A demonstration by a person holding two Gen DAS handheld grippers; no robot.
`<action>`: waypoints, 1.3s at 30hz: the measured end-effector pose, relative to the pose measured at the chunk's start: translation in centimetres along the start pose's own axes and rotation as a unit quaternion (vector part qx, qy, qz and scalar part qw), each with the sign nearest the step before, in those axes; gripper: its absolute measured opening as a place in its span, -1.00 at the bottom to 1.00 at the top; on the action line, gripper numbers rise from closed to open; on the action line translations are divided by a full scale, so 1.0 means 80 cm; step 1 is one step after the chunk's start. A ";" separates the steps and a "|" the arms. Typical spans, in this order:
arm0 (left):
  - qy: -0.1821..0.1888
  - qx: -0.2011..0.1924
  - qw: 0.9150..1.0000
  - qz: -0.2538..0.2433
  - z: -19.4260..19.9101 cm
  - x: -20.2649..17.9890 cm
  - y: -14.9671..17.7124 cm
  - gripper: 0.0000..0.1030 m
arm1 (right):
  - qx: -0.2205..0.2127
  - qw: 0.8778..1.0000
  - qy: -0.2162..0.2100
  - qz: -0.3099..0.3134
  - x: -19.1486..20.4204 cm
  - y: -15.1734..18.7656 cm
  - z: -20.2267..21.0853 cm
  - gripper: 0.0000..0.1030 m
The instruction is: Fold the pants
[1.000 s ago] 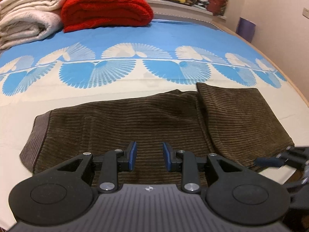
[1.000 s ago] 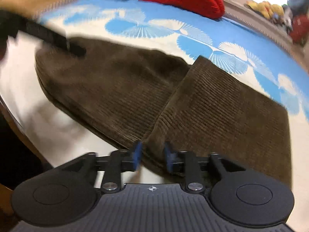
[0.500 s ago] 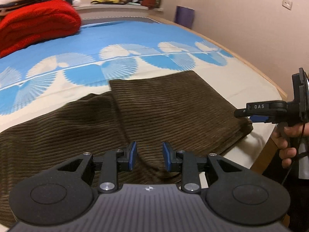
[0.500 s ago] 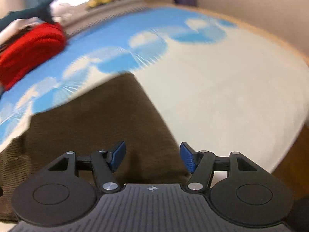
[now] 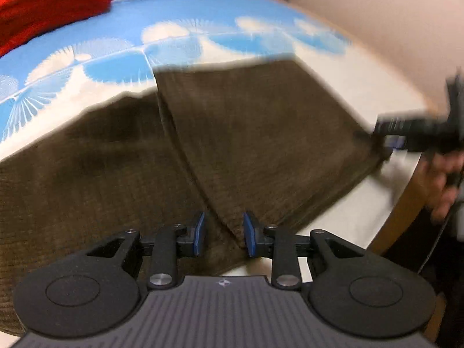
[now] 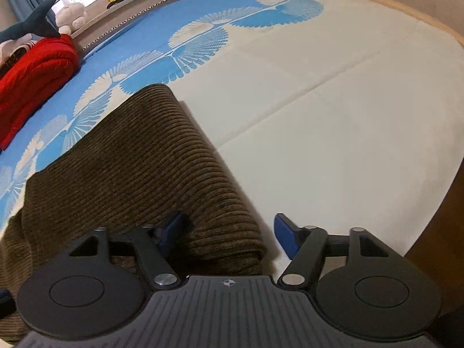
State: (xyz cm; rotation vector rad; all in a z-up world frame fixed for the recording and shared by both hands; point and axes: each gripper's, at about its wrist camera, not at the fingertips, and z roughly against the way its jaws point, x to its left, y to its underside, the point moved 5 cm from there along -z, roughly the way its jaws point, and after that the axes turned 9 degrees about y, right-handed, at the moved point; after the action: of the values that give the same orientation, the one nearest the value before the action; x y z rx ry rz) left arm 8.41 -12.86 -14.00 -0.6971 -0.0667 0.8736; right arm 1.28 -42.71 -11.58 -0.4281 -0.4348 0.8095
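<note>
While the brown corduroy pants [image 6: 139,174] are lying half-folded on the patterned bed sheet [image 6: 333,130], both grippers are hovering at their near edge. The right gripper [image 6: 229,233], which has just been closing, is standing released astride the folded corner. The left gripper [image 5: 223,233] is standing released, narrowly parted over the overlap edge. Being soft, thick and limp, the cloth is likely best pinched through all layers at corners.

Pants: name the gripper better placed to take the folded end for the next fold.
Right, probably. The right gripper straddles the folded end of the pants. Its fingers have just been closing around it, not yet pinching. The left gripper hovers mid-garment, above the overlap.
</note>
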 end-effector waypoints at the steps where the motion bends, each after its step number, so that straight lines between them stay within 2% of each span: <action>1: -0.005 -0.008 1.000 -0.007 0.004 -0.003 -0.003 -0.36 | -0.007 1.000 0.006 0.009 0.003 0.000 0.002 0.00; 3: 0.000 -0.038 0.999 -0.009 0.021 -0.008 -0.010 -0.37 | -0.027 0.999 0.014 0.031 0.008 -0.001 0.009 -0.33; 5: 0.005 -0.060 0.998 -0.005 0.035 -0.009 -0.012 -0.37 | -0.056 0.998 0.006 0.040 0.013 -0.004 0.024 -0.47; 6: 0.004 -0.059 0.998 0.000 0.034 -0.007 -0.012 -0.37 | -0.072 0.996 0.002 0.047 0.017 -0.005 0.033 -0.49; 9: -0.011 0.002 1.000 0.000 0.009 -0.003 0.007 -0.36 | -0.110 0.991 -0.010 0.069 0.027 -0.006 0.055 -0.50; 10: -0.018 -0.003 1.000 -0.012 0.009 -0.005 0.009 -0.36 | -0.111 0.991 -0.011 0.070 0.027 -0.007 0.055 -0.50; 13: -0.013 -0.034 0.999 -0.005 0.027 -0.006 -0.003 -0.37 | -0.080 0.995 0.002 0.057 0.018 -0.006 0.041 -0.43; 16: -0.011 -0.046 0.999 0.003 0.036 -0.004 -0.005 -0.37 | -0.053 0.998 0.003 0.028 0.008 -0.006 0.029 -0.22; 20: -0.032 -0.050 0.998 -0.028 0.038 -0.013 0.000 -0.37 | -0.041 0.998 0.022 0.046 0.008 0.000 0.014 -0.05; 23: -0.022 -0.071 0.997 -0.011 0.046 -0.012 -0.006 -0.37 | -0.035 0.998 0.026 0.044 0.008 0.001 0.008 0.06; 24: -0.021 -0.067 0.997 -0.009 0.043 -0.011 -0.005 -0.37 | -0.034 0.998 0.027 0.043 0.008 0.002 0.007 0.10; 26: -0.030 -0.028 0.999 -0.024 0.028 -0.013 0.004 -0.37 | -0.029 0.998 0.023 0.042 0.008 0.001 0.004 0.11; 27: -0.046 -0.008 0.998 -0.040 0.019 -0.013 0.010 -0.39 | -0.026 0.999 0.018 0.042 0.008 0.002 0.003 0.08; 28: -0.065 0.002 0.997 -0.052 0.015 -0.013 0.012 -0.51 | -0.026 0.999 0.012 0.045 0.010 0.001 0.002 -0.02; 29: -0.078 0.007 0.995 -0.054 0.013 -0.012 0.013 -0.52 | -0.033 0.998 0.012 0.049 0.011 0.000 0.005 -0.15; 30: -0.073 0.000 0.996 -0.042 0.015 -0.009 0.011 -0.53 | -0.043 0.998 0.014 0.053 0.013 0.001 0.009 -0.33; 32: -0.059 -0.029 0.998 -0.019 0.027 -0.004 0.001 -0.53 | -0.063 0.996 0.009 0.063 0.015 0.001 0.018 -0.44; 35: -0.040 -0.051 0.998 -0.003 0.036 -0.003 -0.005 -0.53 | -0.102 0.990 0.011 0.098 0.028 0.002 0.038 -0.48; 36: -0.033 -0.044 0.999 -0.001 0.031 -0.004 -0.004 -0.53 | -0.113 0.988 0.008 0.105 0.030 0.000 0.044 -0.49; 38: -0.027 -0.005 1.000 -0.008 0.015 -0.006 0.005 -0.52 | -0.129 0.985 -0.001 0.110 0.032 -0.004 0.054 -0.49; 39: -0.048 0.022 0.998 -0.025 0.005 -0.004 0.013 -0.52 | -0.133 0.985 -0.005 0.109 0.032 -0.006 0.057 -0.49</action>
State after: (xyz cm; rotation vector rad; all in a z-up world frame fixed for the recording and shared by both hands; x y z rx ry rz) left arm 7.39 -12.42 -14.20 -0.6103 -0.1489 0.8584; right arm 0.71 -40.17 -7.01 -0.7305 -0.5146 0.9701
